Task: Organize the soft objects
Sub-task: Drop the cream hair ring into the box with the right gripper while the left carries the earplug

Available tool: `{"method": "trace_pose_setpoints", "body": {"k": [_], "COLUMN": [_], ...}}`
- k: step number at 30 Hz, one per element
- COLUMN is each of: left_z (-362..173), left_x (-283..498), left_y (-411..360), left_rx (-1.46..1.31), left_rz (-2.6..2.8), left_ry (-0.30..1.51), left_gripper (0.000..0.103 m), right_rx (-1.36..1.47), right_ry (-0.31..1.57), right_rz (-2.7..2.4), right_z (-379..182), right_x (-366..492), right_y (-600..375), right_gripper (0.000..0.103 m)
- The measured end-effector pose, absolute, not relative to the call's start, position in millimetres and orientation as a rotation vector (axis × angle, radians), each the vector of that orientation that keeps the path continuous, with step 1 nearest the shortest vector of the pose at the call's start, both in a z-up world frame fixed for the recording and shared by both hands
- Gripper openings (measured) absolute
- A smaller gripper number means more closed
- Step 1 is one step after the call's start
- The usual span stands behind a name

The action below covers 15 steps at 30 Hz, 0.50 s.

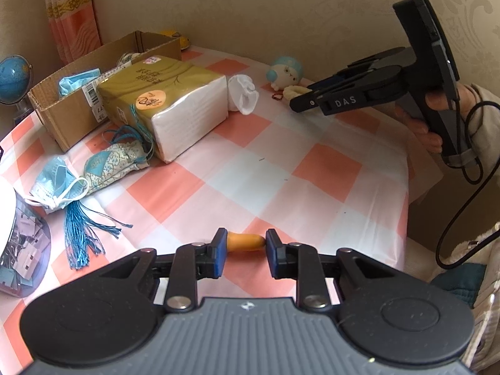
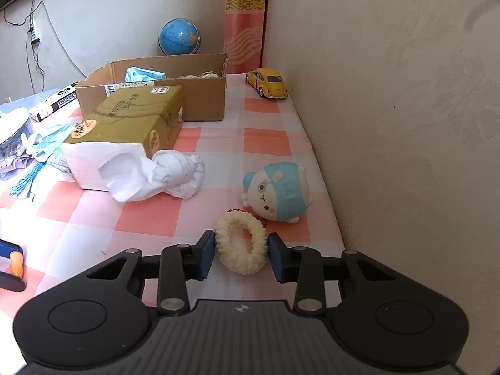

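Observation:
My left gripper (image 1: 245, 245) is shut on a small orange soft piece (image 1: 245, 241), held low over the checked tablecloth (image 1: 312, 162). My right gripper (image 2: 241, 250) has its pads pressed against both sides of a cream fluffy scrunchie (image 2: 240, 243) that lies on the cloth. In the left wrist view the right gripper (image 1: 307, 103) reaches down at the far right, over the scrunchie (image 1: 292, 92). A blue and white plush toy (image 2: 276, 193) sits just behind it. A rolled white sock (image 2: 175, 175) lies beside the tissue pack (image 2: 131, 131).
An open cardboard box (image 2: 200, 100) at the back holds a blue face mask (image 2: 140, 73). Another mask (image 1: 59, 184) and a tasselled sachet (image 1: 115, 162) lie at the left. A clear tub of clips (image 1: 22, 250), a globe (image 2: 179, 36), a yellow toy car (image 2: 267, 82), and a wall on the right.

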State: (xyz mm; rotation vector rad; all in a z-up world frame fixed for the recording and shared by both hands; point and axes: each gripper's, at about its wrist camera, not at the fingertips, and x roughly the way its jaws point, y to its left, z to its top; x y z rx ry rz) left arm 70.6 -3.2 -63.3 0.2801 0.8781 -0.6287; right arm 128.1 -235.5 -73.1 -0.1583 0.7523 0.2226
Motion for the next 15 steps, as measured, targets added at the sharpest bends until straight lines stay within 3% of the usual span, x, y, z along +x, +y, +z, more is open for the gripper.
{"method": "trace_pose_setpoints", "body": {"k": [15], "left_z": [-40.4], "left_x": [66.6], "left_y": [9.3], "left_rx": [0.242], "left_rz": [-0.555], "left_ry": [0.859], "left_gripper": [0.025], "right_rx": [-0.127], "right_ry": [0.724], "right_rz": [0.328], "right_z": [-23.7], "right_x": [116.5], "right_y": [-231.2], "right_gripper": [0.042]}}
